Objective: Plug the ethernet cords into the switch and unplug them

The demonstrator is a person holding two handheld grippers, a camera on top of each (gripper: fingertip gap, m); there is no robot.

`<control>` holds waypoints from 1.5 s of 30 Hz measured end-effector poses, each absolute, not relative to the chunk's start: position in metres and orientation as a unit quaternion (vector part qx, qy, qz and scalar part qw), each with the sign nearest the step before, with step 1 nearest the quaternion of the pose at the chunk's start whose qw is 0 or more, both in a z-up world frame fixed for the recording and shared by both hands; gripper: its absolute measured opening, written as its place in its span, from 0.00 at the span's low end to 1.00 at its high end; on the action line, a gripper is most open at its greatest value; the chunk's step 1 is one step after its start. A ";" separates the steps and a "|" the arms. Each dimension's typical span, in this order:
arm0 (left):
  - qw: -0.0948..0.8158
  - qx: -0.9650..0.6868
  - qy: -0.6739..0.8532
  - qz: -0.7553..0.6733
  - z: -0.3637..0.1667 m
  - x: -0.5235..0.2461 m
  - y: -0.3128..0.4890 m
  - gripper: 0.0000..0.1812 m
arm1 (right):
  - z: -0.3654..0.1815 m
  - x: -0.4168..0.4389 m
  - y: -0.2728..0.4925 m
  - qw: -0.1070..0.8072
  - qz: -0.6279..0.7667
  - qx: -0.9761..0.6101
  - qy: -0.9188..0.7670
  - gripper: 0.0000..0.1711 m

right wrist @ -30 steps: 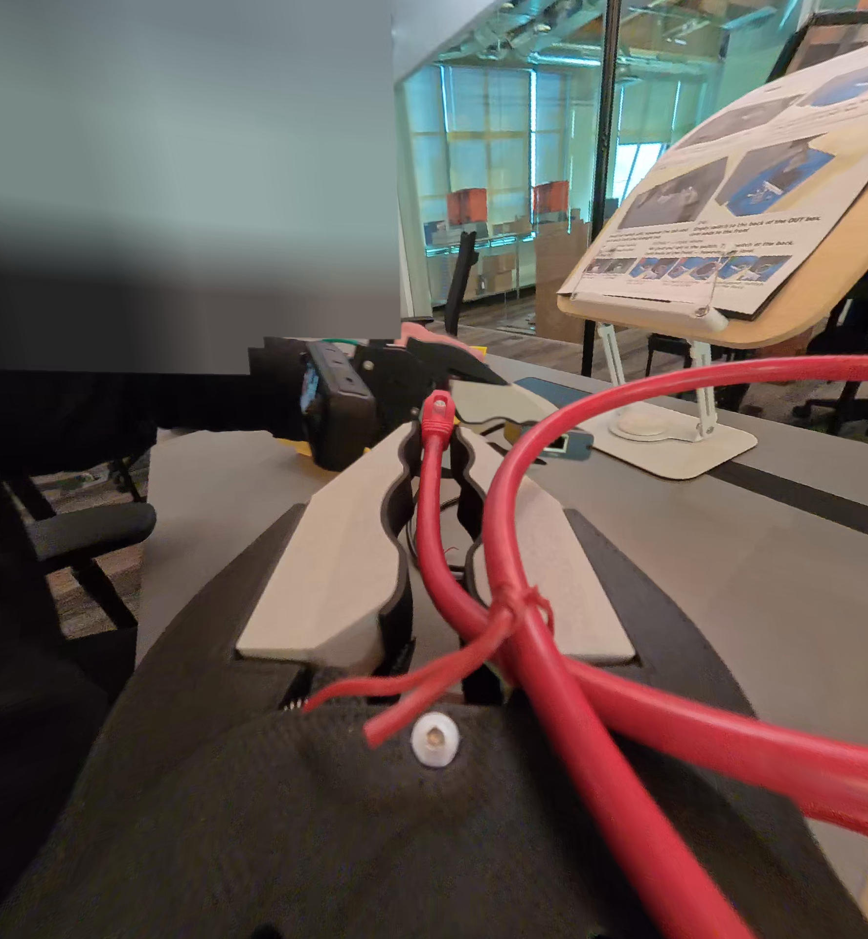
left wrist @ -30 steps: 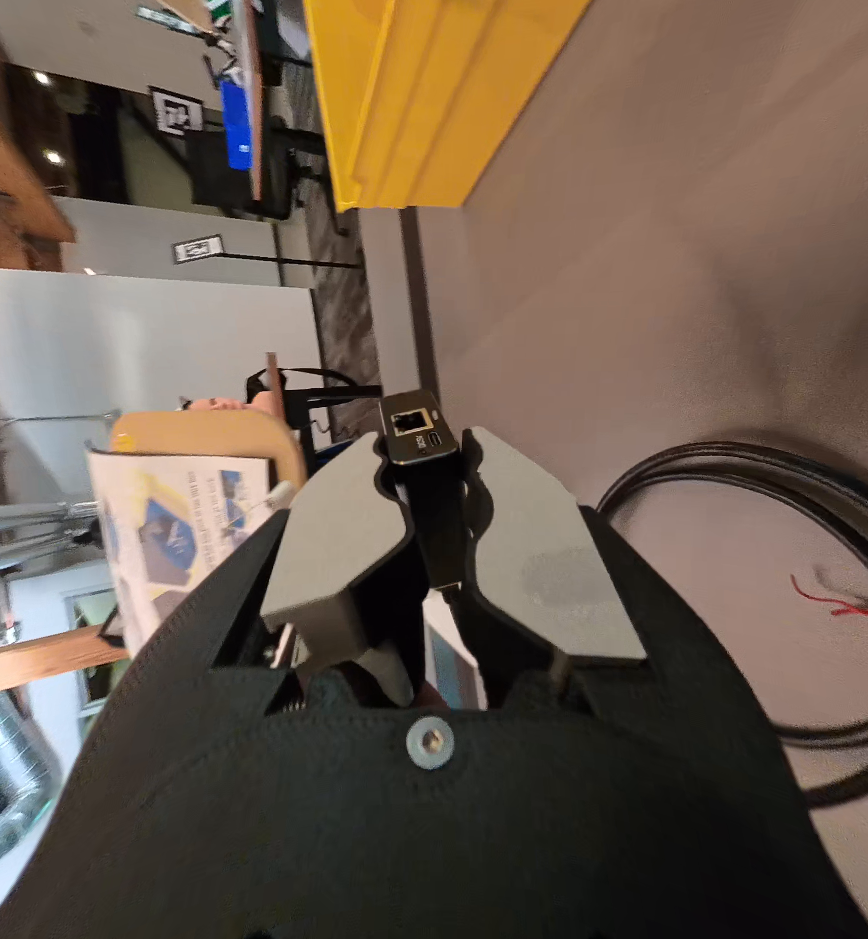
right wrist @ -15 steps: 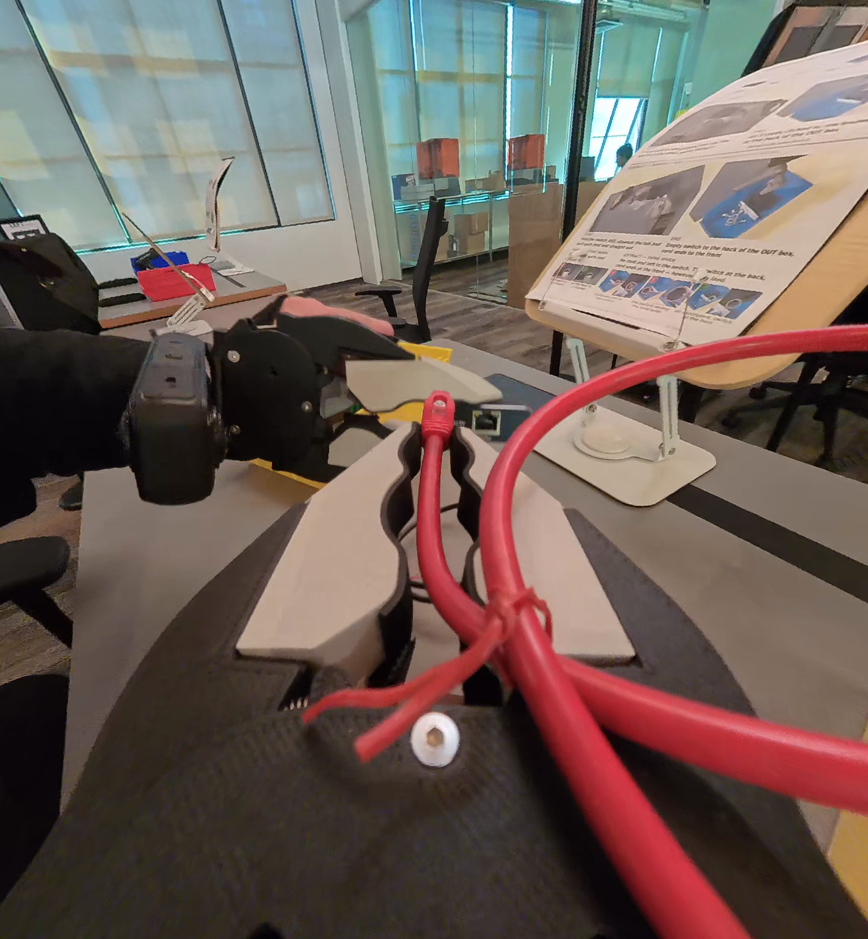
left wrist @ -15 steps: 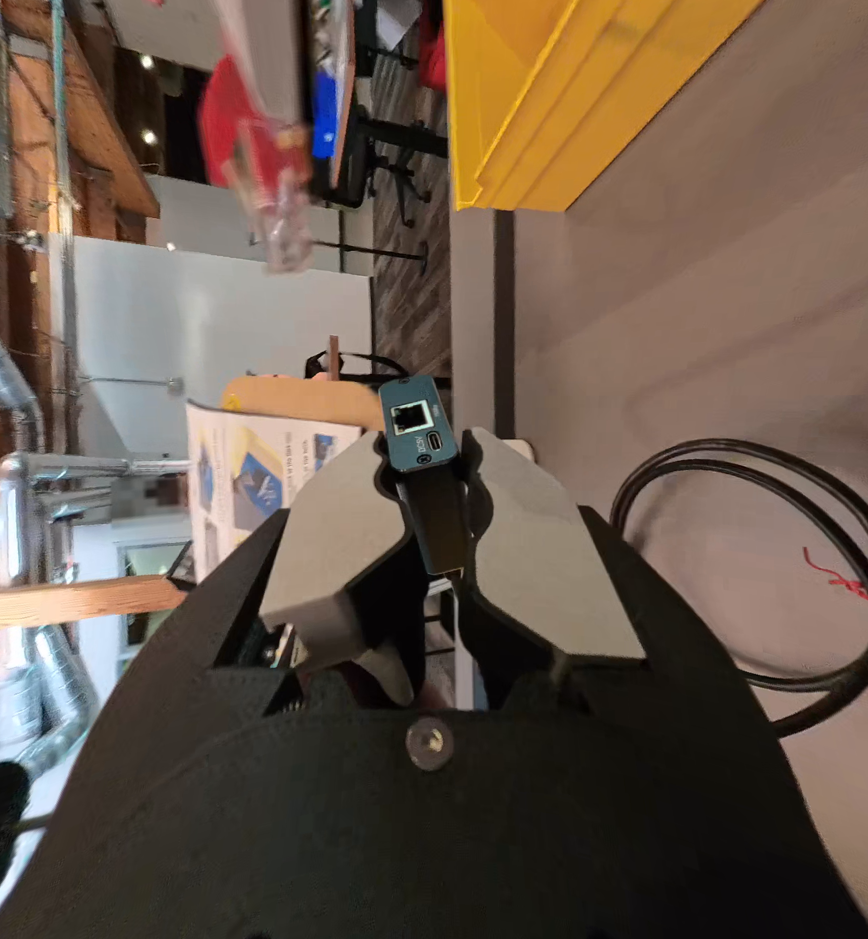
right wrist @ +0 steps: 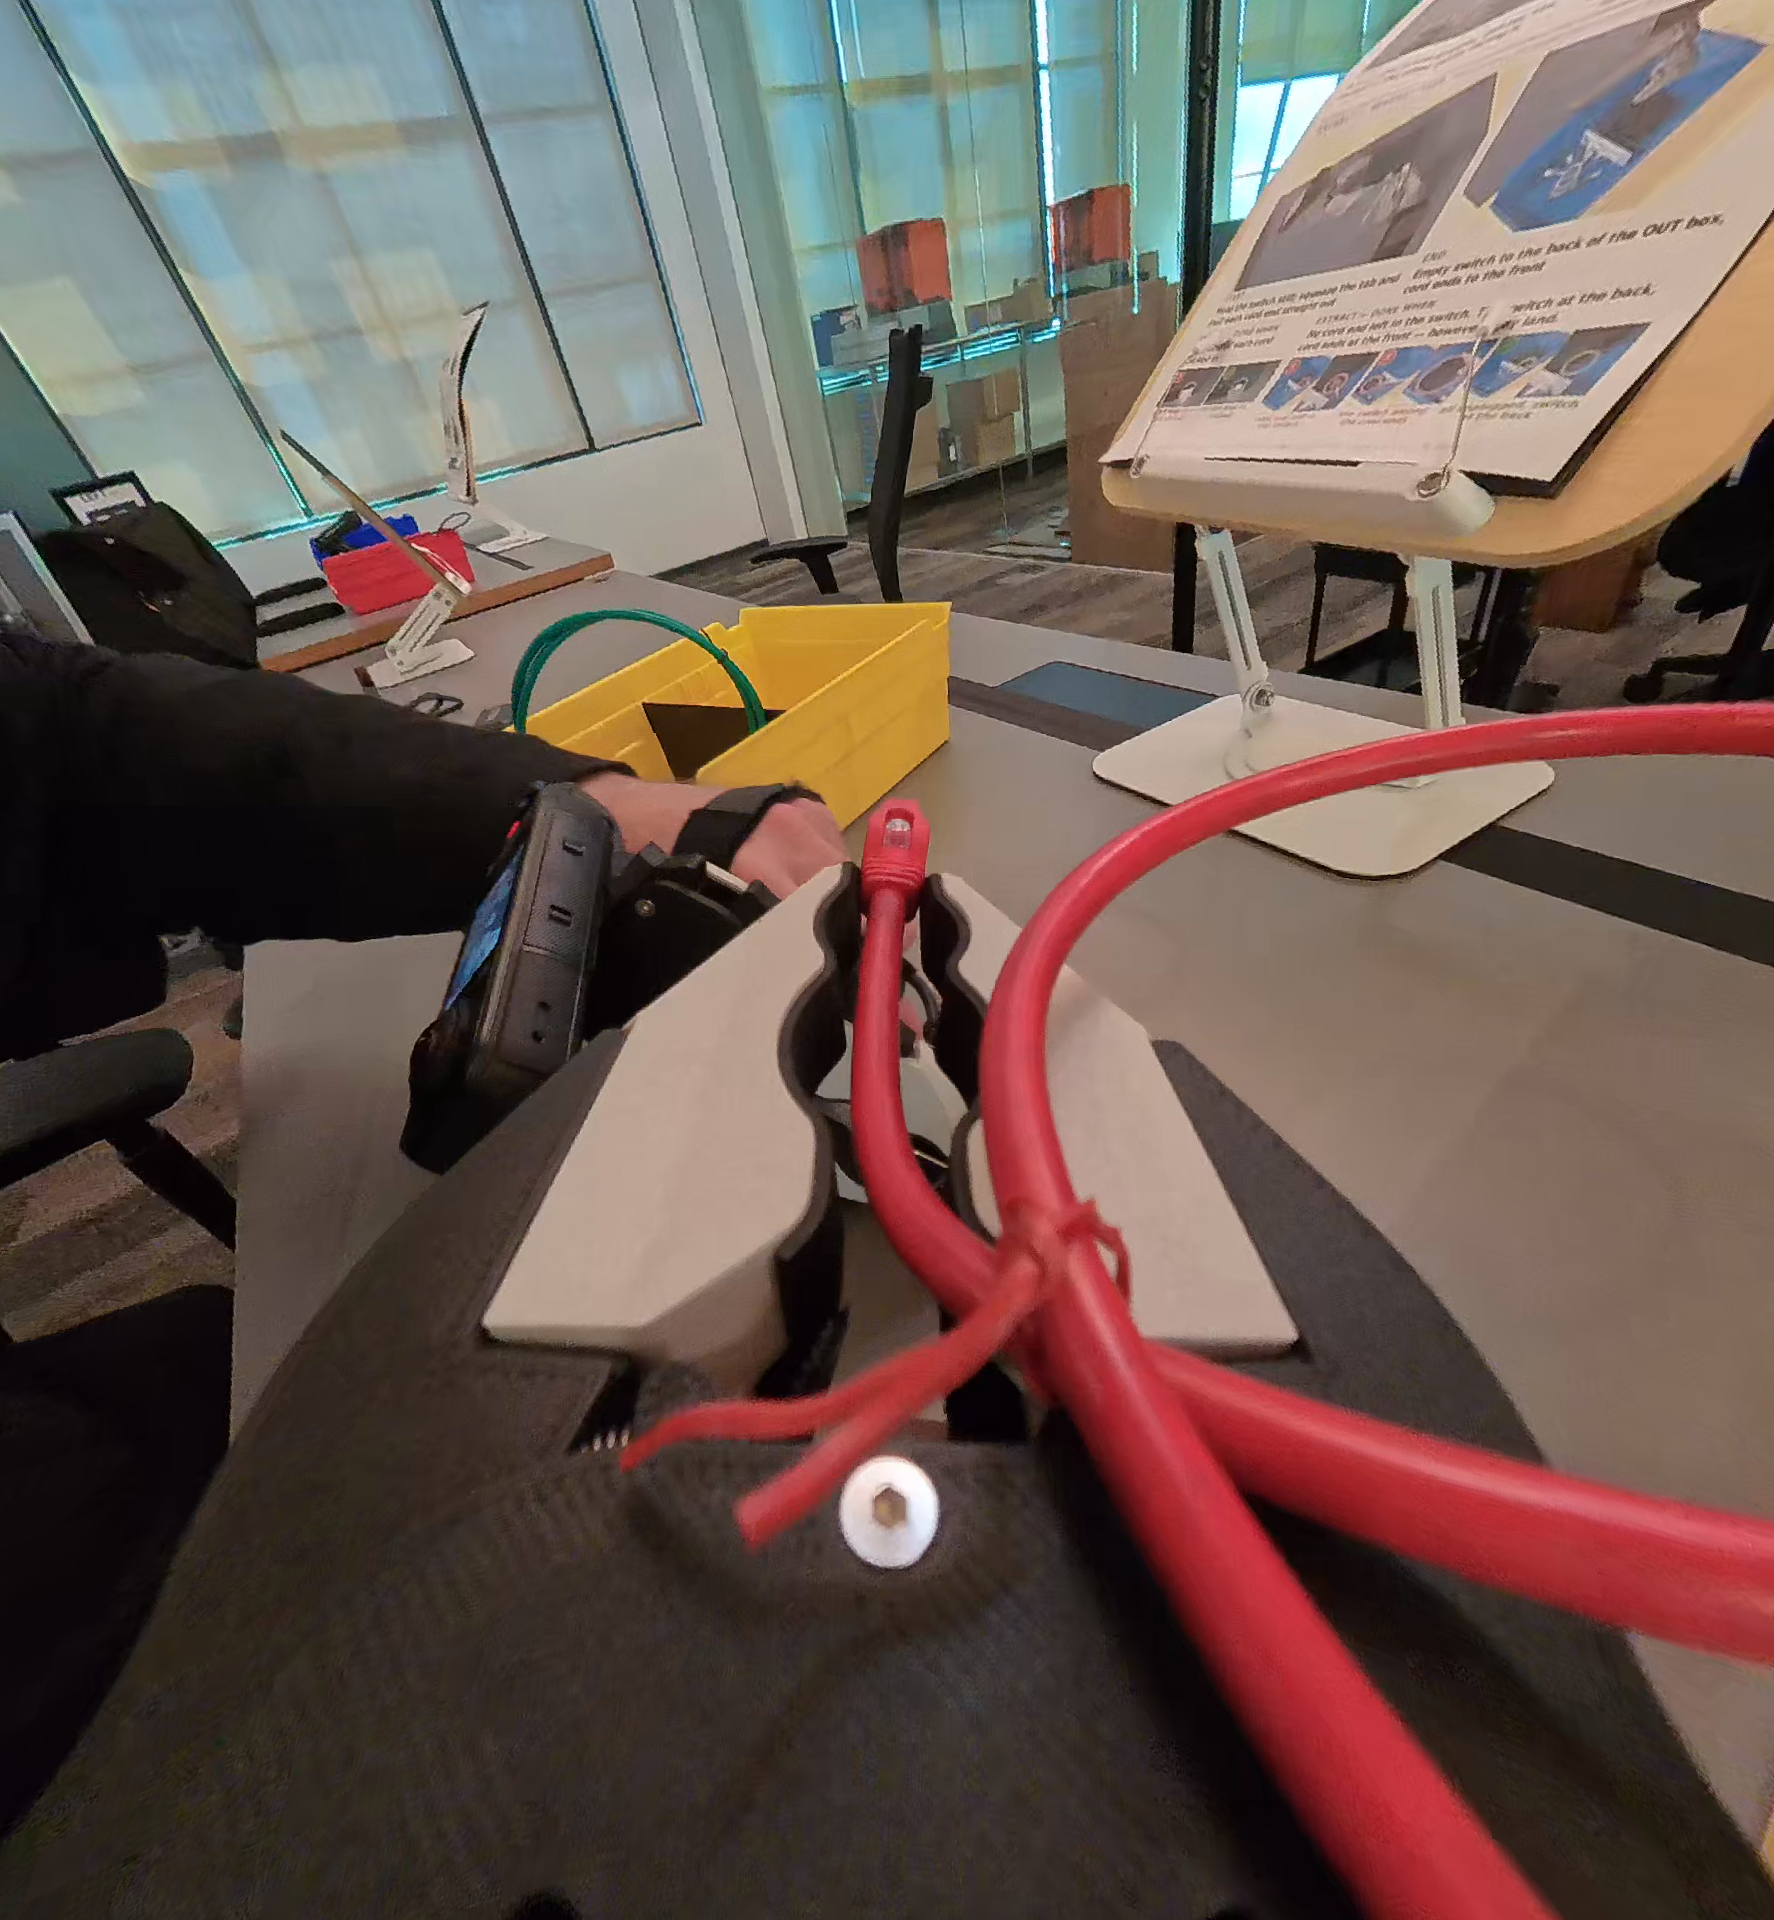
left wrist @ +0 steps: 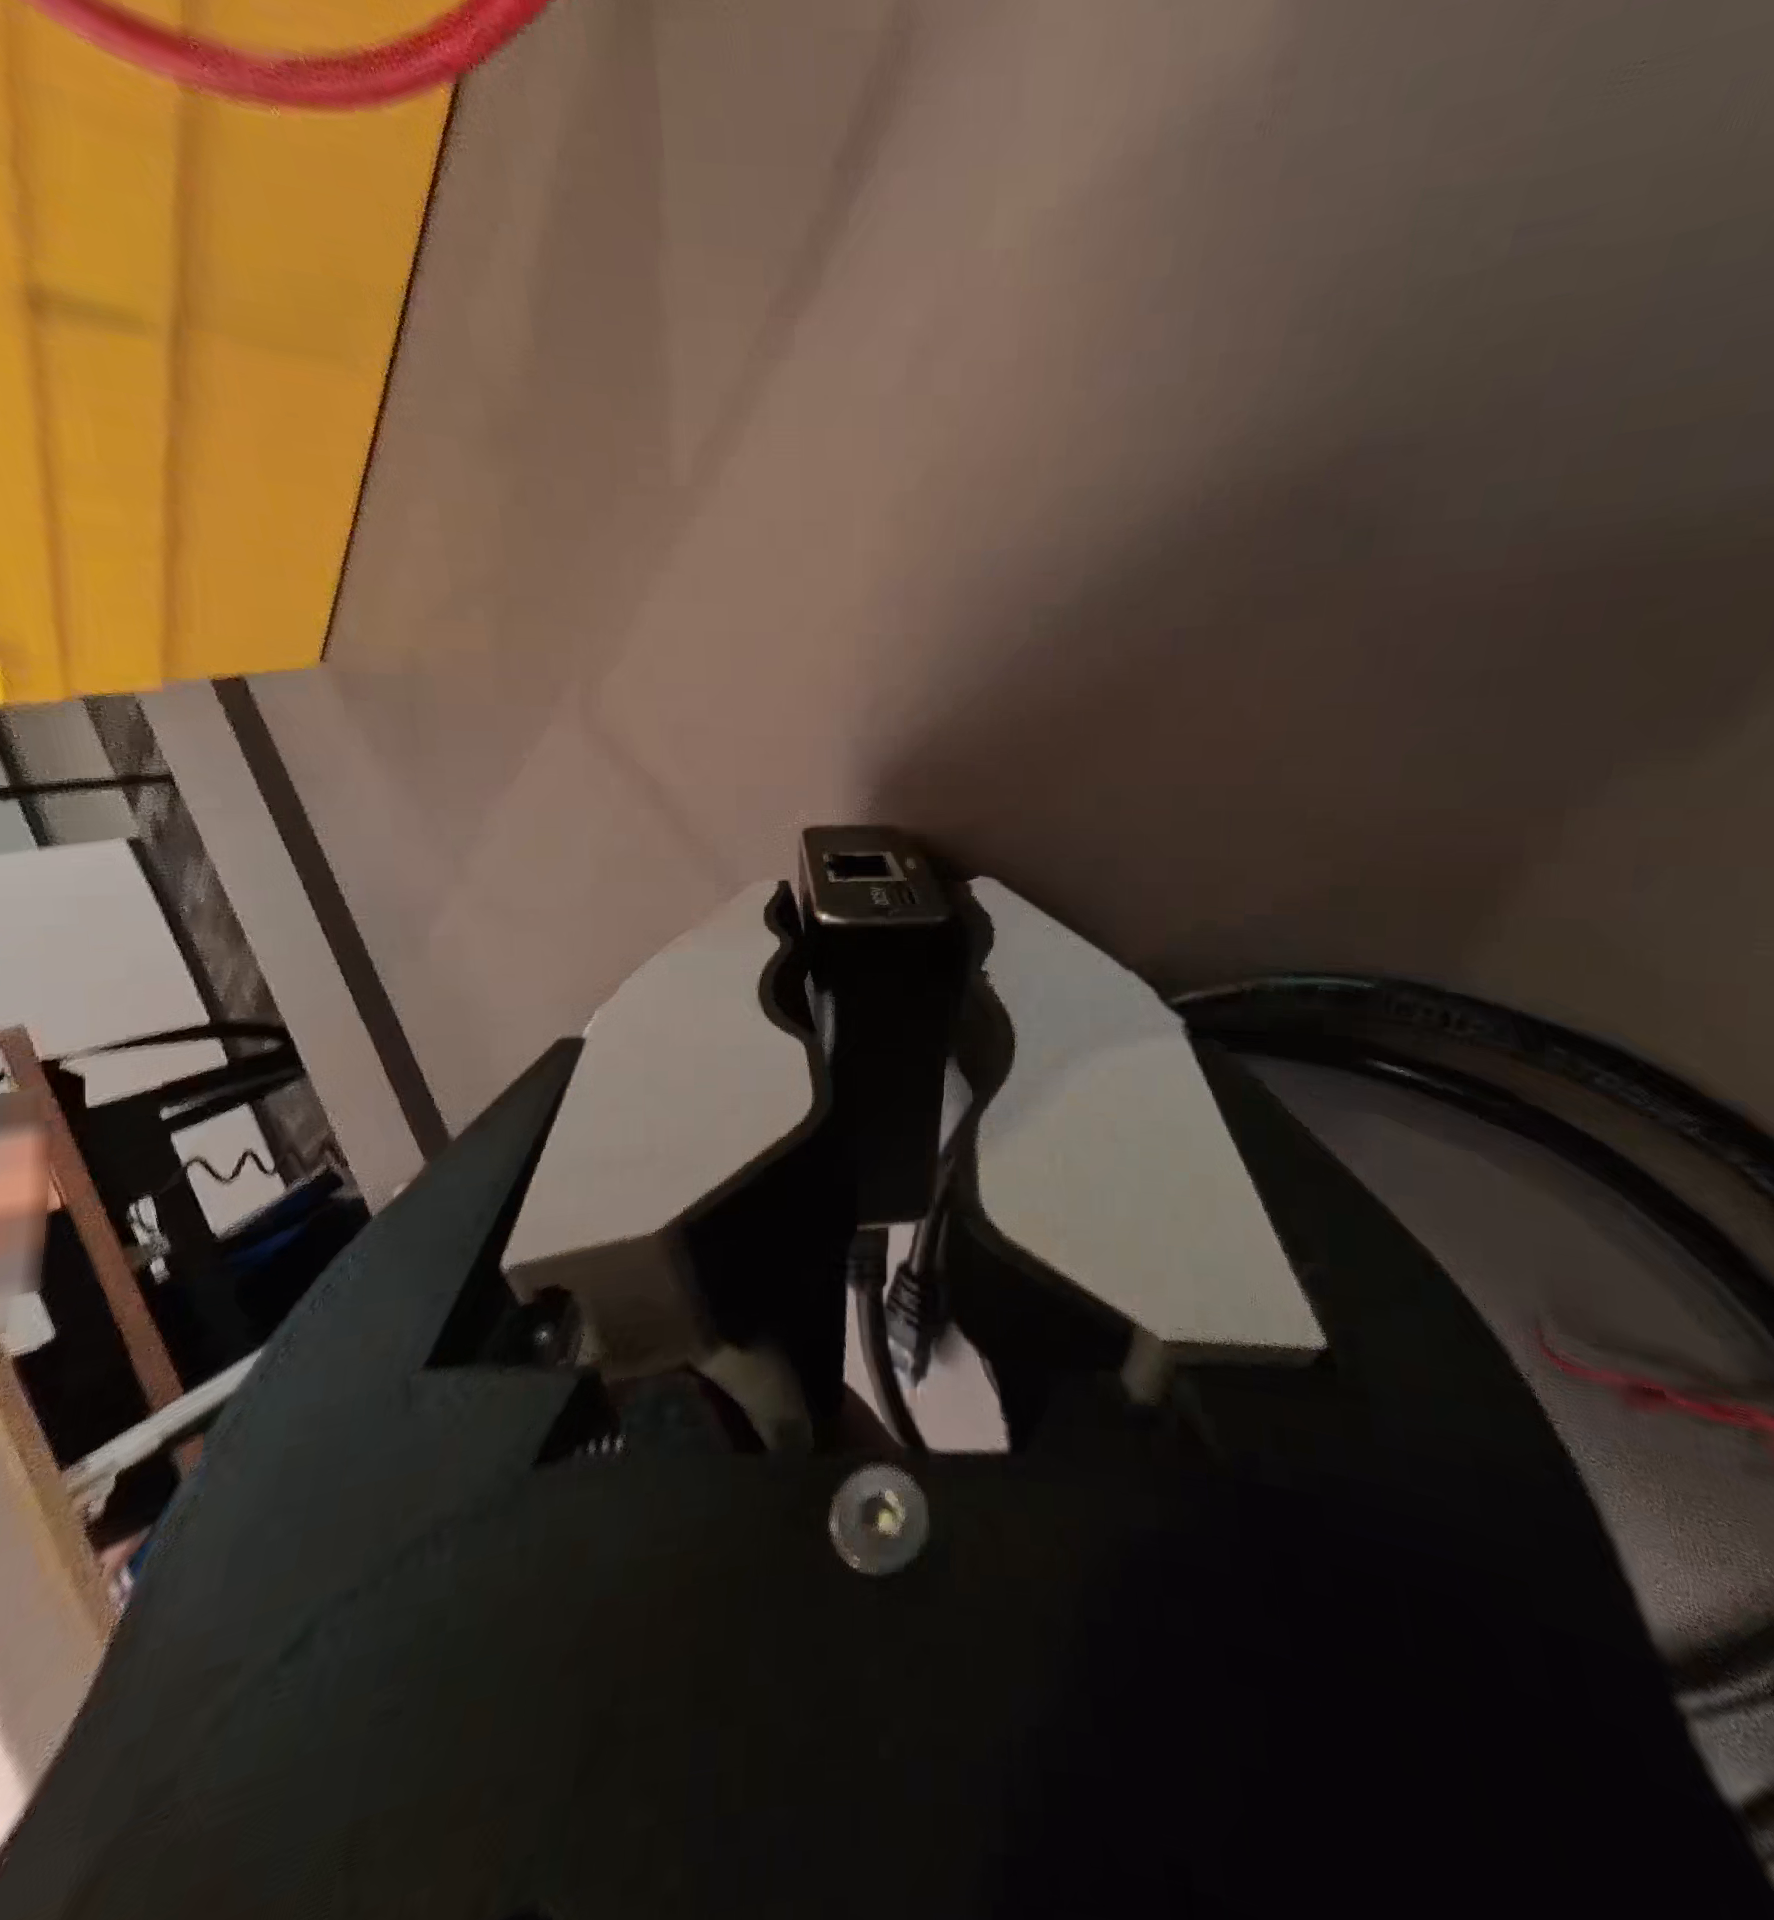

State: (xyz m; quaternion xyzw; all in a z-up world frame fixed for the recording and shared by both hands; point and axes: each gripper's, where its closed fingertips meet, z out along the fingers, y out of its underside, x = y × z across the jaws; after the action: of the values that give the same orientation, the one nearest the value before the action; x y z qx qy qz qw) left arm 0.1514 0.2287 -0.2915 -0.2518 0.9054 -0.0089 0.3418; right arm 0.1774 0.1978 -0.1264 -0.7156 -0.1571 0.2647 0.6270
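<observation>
While the left gripper [left wrist: 878, 914] clamps the small dark switch [left wrist: 867, 883] between nearly closed jaws, its port end pokes out past the fingertips, ethernet socket facing forward and empty. Left wrist view is tilted and motion-blurred; grey table [left wrist: 1278, 468] fills most of it, yellow bin [left wrist: 156, 343] at upper left, coiled black cable [left wrist: 1610, 1101] lying on the table at right. A black plug and lead hang behind the switch inside the jaws; can't tell if connected.

Right gripper [right wrist: 888, 894] has jaws pinched tight on the red ethernet cord [right wrist: 878, 1039] just behind the boot, so the red plug [right wrist: 895, 836] sticks out in front with its clear tip forward. Rest of the cord loops over the gripper body, tied with a red twist tie [right wrist: 862, 1392]. In the right wrist view the person's left hand [right wrist: 758, 831] and its gripper sit low near the table, left of and just beyond the plug; switch itself hidden there. Yellow bin with green cable [right wrist: 634, 655] behind, instruction board on stand [right wrist: 1434, 312] at right.

Step judged: bringing plug to socket, not yet mated, plug and switch well apart. To do well: hold the switch steady, square the plug axis to the socket, get the latch tab on the correct side, push straight till it clicks. Risk: plug pivots in the grip or the stiff cord loop drags it off line.
</observation>
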 end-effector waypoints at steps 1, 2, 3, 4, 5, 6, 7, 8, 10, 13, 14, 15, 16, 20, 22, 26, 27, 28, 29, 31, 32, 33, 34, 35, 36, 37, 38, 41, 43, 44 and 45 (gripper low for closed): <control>0.339 -0.248 0.907 -0.015 -0.293 0.153 0.229 0.13 | -0.128 0.178 0.197 0.627 0.267 -0.715 -0.156 0.06; 0.337 -0.252 0.907 -0.017 -0.296 0.154 0.232 0.17 | -0.129 0.180 0.197 0.627 0.268 -0.715 -0.154 0.05; 0.332 -0.255 0.908 -0.015 -0.299 0.155 0.235 0.21 | -0.130 0.181 0.197 0.627 0.270 -0.715 -0.153 0.05; 0.331 -0.255 0.908 -0.016 -0.300 0.156 0.238 0.20 | -0.131 0.181 0.197 0.626 0.272 -0.715 -0.153 0.05; 0.329 -0.255 0.909 -0.020 -0.300 0.157 0.240 0.20 | -0.133 0.182 0.197 0.626 0.274 -0.714 -0.152 0.05; 0.321 -0.263 0.909 -0.022 -0.300 0.157 0.243 0.21 | -0.134 0.182 0.197 0.625 0.276 -0.714 -0.151 0.05; 0.316 -0.271 0.909 -0.026 -0.300 0.158 0.246 0.22 | -0.135 0.183 0.197 0.625 0.278 -0.714 -0.151 0.05; 0.314 -0.271 0.910 -0.023 -0.300 0.159 0.249 0.22 | -0.136 0.183 0.197 0.625 0.280 -0.713 -0.151 0.05; 0.310 -0.258 0.915 -0.011 -0.302 0.160 0.256 0.19 | -0.136 0.181 0.197 0.625 0.285 -0.710 -0.152 0.05; 0.292 -0.265 0.919 -0.028 -0.303 0.164 0.261 0.18 | -0.137 0.180 0.197 0.626 0.288 -0.708 -0.155 0.05; 0.293 -0.265 0.918 -0.023 -0.304 0.167 0.264 0.16 | -0.137 0.180 0.197 0.626 0.288 -0.708 -0.155 0.05; 0.300 -0.262 0.917 -0.016 -0.304 0.171 0.267 0.15 | -0.137 0.180 0.197 0.627 0.288 -0.707 -0.155 0.05; 0.301 -0.260 0.917 -0.016 -0.304 0.173 0.268 0.14 | -0.136 0.180 0.197 0.627 0.287 -0.707 -0.155 0.05; 0.324 -0.262 0.909 0.012 -0.303 0.177 0.277 0.14 | -0.137 0.185 0.198 0.628 0.273 -0.712 -0.153 0.05; 0.351 -0.285 0.892 0.015 -0.294 0.178 0.281 0.13 | -0.138 0.187 0.199 0.626 0.265 -0.718 -0.152 0.05; 0.420 -0.320 0.848 0.040 -0.255 0.182 0.295 0.13 | -0.137 0.189 0.204 0.621 0.254 -0.726 -0.149 0.06; 0.439 -0.328 0.835 0.045 -0.242 0.182 0.299 0.13 | -0.136 0.189 0.206 0.620 0.250 -0.728 -0.150 0.05; 0.452 -0.334 0.825 0.047 -0.230 0.183 0.301 0.13 | -0.133 0.189 0.209 0.620 0.243 -0.730 -0.152 0.06; 0.465 -0.336 0.817 0.050 -0.220 0.183 0.303 0.13 | -0.130 0.189 0.212 0.619 0.236 -0.733 -0.155 0.06; 0.487 -0.338 0.804 0.052 -0.203 0.182 0.305 0.13 | -0.122 0.189 0.216 0.622 0.224 -0.733 -0.161 0.05; 0.496 -0.341 0.798 0.048 -0.196 0.181 0.305 0.13 | -0.118 0.190 0.218 0.624 0.217 -0.732 -0.164 0.05; 0.506 -0.341 0.791 0.047 -0.191 0.181 0.305 0.13 | -0.114 0.190 0.219 0.626 0.209 -0.733 -0.167 0.05; 0.515 -0.339 0.786 0.048 -0.186 0.179 0.306 0.13 | -0.112 0.190 0.219 0.627 0.202 -0.733 -0.170 0.05; 0.522 -0.340 0.781 0.042 -0.183 0.179 0.305 0.13 | -0.110 0.189 0.219 0.628 0.196 -0.733 -0.173 0.05; 0.528 -0.345 0.776 0.029 -0.180 0.179 0.302 0.13 | -0.110 0.188 0.218 0.628 0.194 -0.733 -0.175 0.05; 0.531 -0.349 0.772 0.015 -0.179 0.178 0.299 0.13 | -0.110 0.186 0.217 0.628 0.195 -0.733 -0.176 0.05; 0.530 -0.350 0.772 0.002 -0.179 0.178 0.296 0.13 | -0.112 0.185 0.216 0.626 0.197 -0.734 -0.175 0.05; 0.502 -0.352 0.790 -0.017 -0.187 0.171 0.285 0.13 | -0.119 0.184 0.213 0.622 0.204 -0.737 -0.169 0.05; 0.421 -0.349 0.837 -0.018 -0.211 0.157 0.272 0.13 | -0.123 0.184 0.210 0.619 0.210 -0.738 -0.167 0.05; 0.387 -0.338 0.858 -0.011 -0.222 0.148 0.266 0.13 | -0.125 0.184 0.210 0.617 0.211 -0.740 -0.166 0.05; 0.349 -0.329 0.877 -0.008 -0.232 0.138 0.260 0.13 | -0.127 0.185 0.209 0.615 0.213 -0.741 -0.166 0.05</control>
State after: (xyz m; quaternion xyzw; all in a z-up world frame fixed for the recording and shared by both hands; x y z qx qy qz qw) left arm 0.1380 0.2596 -0.2324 -0.3294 0.8771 -0.0083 0.3493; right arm 0.1845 0.2088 -0.1272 -0.7407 -0.1659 0.2129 0.6153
